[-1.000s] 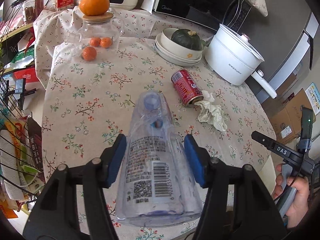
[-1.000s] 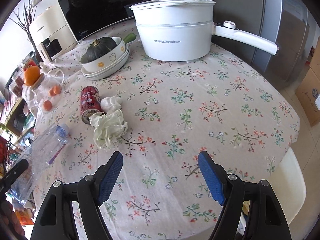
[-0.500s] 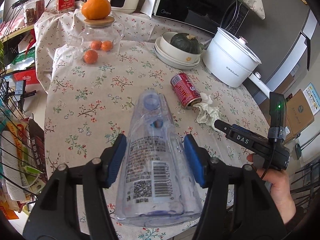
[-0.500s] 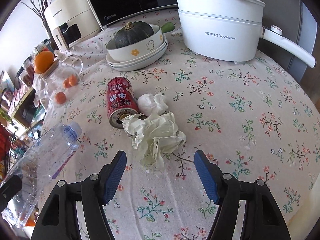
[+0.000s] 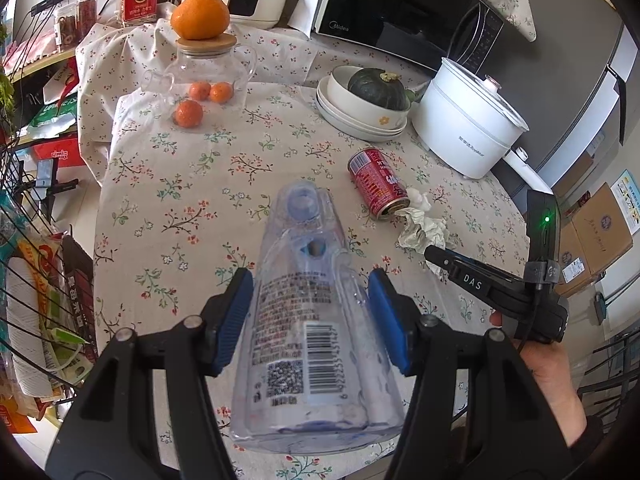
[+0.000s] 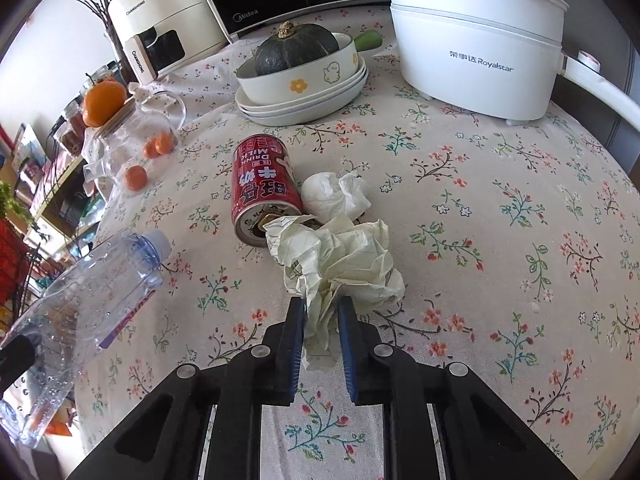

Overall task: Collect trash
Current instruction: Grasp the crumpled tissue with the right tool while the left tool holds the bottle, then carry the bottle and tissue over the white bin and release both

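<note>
The left tongs (image 5: 312, 320) point steeply down over the near edge of the desk (image 5: 208, 184), and their blue pads press on both sides of a clear plastic bottle (image 5: 308, 320), holding it off the flowered cloth with its cap aimed away toward the far side. In the right wrist view the same bottle shows at the left edge, tilted, cap toward the middle of the desk.

The right tongs (image 6: 322, 320) also slant down, reaching in from the near right. Their jaws are closing, with the near tail of a crumpled cream paper (image 6: 340, 260) between them; the pads already pinch that tail while the bulk of the wad lies on the cloth just beyond the tips. From the left wrist view the right tongs come in as a dark bar whose tip meets the paper, and a hand (image 5: 548, 368) grips the handle at the near right.

Just behind the paper lies a red drink can (image 6: 262, 188) on its side, open end toward the near side and touching the wad. A white tissue ball (image 6: 334, 196) sits just right of the can, also against the paper. Farther off stand a white electric pot (image 6: 476, 44) on the right and a stack of dishes holding a dark green squash (image 6: 296, 50).
</note>
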`<state>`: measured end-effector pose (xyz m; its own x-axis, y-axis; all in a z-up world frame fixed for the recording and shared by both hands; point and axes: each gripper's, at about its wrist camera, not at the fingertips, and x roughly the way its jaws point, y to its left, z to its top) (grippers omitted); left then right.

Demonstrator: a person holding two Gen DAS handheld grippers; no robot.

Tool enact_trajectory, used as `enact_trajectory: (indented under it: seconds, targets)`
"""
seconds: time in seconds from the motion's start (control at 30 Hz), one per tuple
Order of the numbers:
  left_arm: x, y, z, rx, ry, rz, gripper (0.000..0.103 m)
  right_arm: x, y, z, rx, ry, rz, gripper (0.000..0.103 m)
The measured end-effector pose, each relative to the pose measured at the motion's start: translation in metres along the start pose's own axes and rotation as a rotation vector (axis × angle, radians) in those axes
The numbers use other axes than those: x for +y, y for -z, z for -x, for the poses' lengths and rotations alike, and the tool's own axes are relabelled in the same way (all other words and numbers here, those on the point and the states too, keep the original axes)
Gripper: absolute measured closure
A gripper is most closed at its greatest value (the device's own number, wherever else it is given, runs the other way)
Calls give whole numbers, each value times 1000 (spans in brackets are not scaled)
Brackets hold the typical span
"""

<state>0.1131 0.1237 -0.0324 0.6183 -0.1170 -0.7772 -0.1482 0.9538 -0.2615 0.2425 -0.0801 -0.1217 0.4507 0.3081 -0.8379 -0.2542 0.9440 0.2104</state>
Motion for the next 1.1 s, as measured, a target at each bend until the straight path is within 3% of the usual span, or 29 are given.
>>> enact_trajectory:
  seconds: [0.23,0.53,1.1]
  targets:
    - [-5,1,5,-13,14,-29,42,-5,-2,27,3,9,29,90]
    - [-26,5,10,-18,70,-61,42,-53,7,76,59,61,-63,90]
    - [-120,25,5,13,248,-239,42,-152,54,165,32,147,-164,90]
